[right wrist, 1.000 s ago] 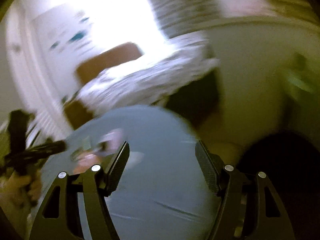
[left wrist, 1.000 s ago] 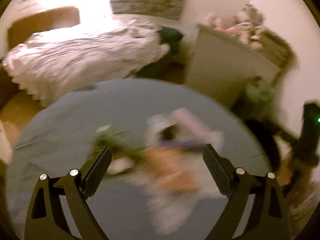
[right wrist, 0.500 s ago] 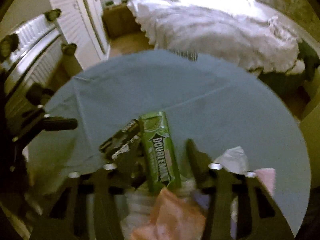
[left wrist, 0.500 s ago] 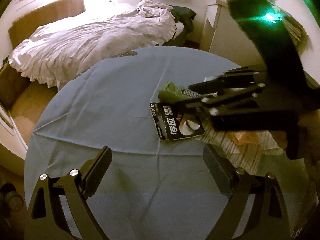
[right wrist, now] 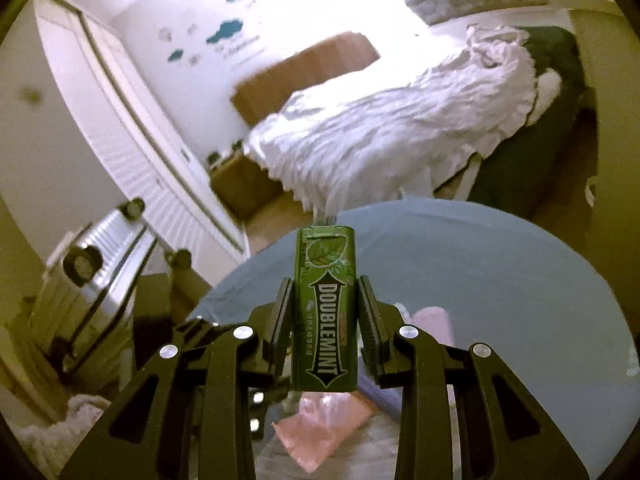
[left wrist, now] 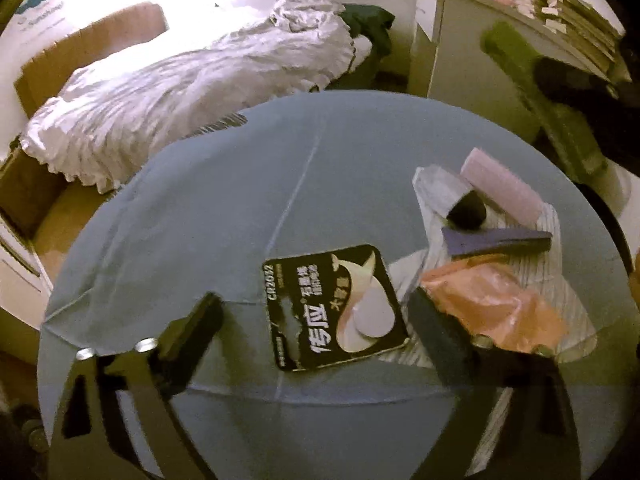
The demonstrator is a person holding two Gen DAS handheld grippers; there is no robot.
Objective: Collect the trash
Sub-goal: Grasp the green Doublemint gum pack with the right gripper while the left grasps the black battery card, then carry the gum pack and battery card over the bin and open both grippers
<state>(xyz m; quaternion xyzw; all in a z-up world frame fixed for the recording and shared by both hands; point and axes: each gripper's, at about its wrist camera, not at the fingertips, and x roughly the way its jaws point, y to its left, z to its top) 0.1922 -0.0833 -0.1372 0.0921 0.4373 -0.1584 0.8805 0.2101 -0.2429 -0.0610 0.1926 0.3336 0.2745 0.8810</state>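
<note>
My right gripper [right wrist: 325,322] is pinching the gum pack [right wrist: 325,312]; my left gripper [left wrist: 316,332], jaws just narrowing, is straddling the battery card [left wrist: 334,306] untouched on the tabletop [left wrist: 240,200].

The left claw [left wrist: 316,344] is smeared with motion, both fingers soft-edged, and its right finger [left wrist: 444,340] covers the near corner of the orange plastic bag [left wrist: 496,308]. The black battery card [left wrist: 336,308] between the fingers hides part of the striped paper [left wrist: 404,280] beneath it; its small print is too fuzzy to read. Beyond that claw, to the right, a green blur [left wrist: 548,104] crosses the cabinet, too streaked to identify.

In the right wrist view, the gum box [right wrist: 324,312] gripped in the right claw [right wrist: 325,320] blocks the worktop [right wrist: 500,272] behind it. Below the claw, a pink bag [right wrist: 324,428] shows only in part. The wall stickers [right wrist: 224,32] far ahead are washed out by glare.
</note>
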